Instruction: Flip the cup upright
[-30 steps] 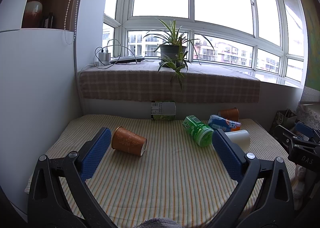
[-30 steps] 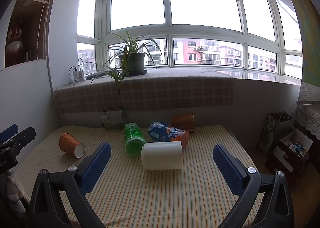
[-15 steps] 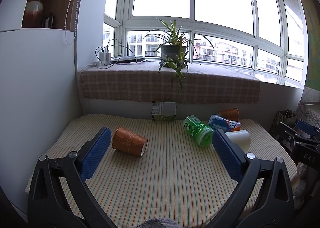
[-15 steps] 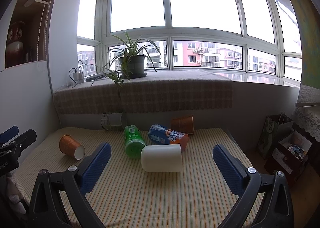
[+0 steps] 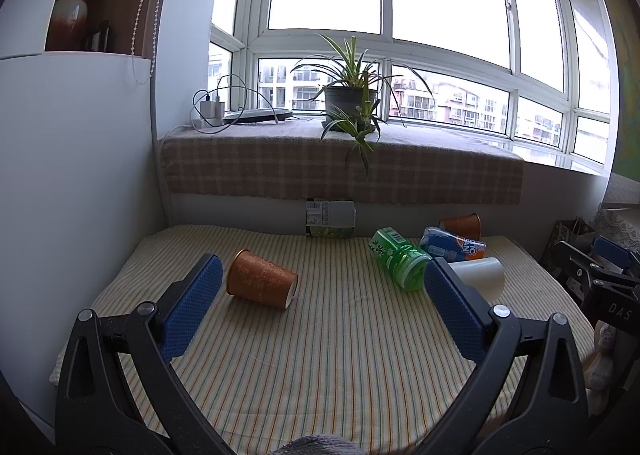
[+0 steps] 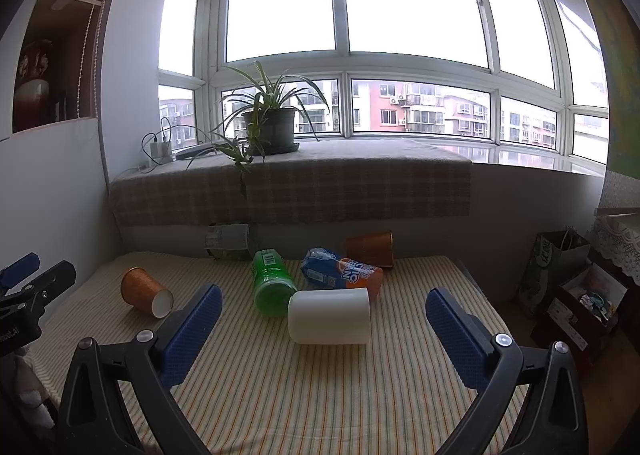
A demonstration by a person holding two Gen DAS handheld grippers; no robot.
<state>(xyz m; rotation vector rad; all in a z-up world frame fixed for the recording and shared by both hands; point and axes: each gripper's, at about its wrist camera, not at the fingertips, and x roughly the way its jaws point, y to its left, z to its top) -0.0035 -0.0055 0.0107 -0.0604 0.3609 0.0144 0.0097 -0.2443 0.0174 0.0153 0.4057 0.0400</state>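
Observation:
An orange paper cup (image 5: pixel 262 284) lies on its side on the striped table (image 5: pixel 340 355), mouth toward the right; it also shows in the right wrist view (image 6: pixel 146 292). A white cup (image 6: pixel 329 315) lies on its side mid-table, partly hidden behind my left gripper's right finger (image 5: pixel 480 280). A second orange cup (image 6: pixel 370 249) lies at the back. My left gripper (image 5: pixel 320 311) is open and empty, short of the orange cup. My right gripper (image 6: pixel 322 335) is open and empty, just before the white cup.
A green bottle (image 6: pixel 272 281) and a blue-orange bottle (image 6: pixel 340 273) lie beside the white cup. A green carton (image 5: pixel 330 217) stands against the back wall. A potted plant (image 5: pixel 352 103) sits on the sill. Bags (image 6: pixel 556 275) stand on the floor at right.
The right gripper has drawn back and dipped slightly, so the white cup sits a little farther away. The left view is almost unchanged.

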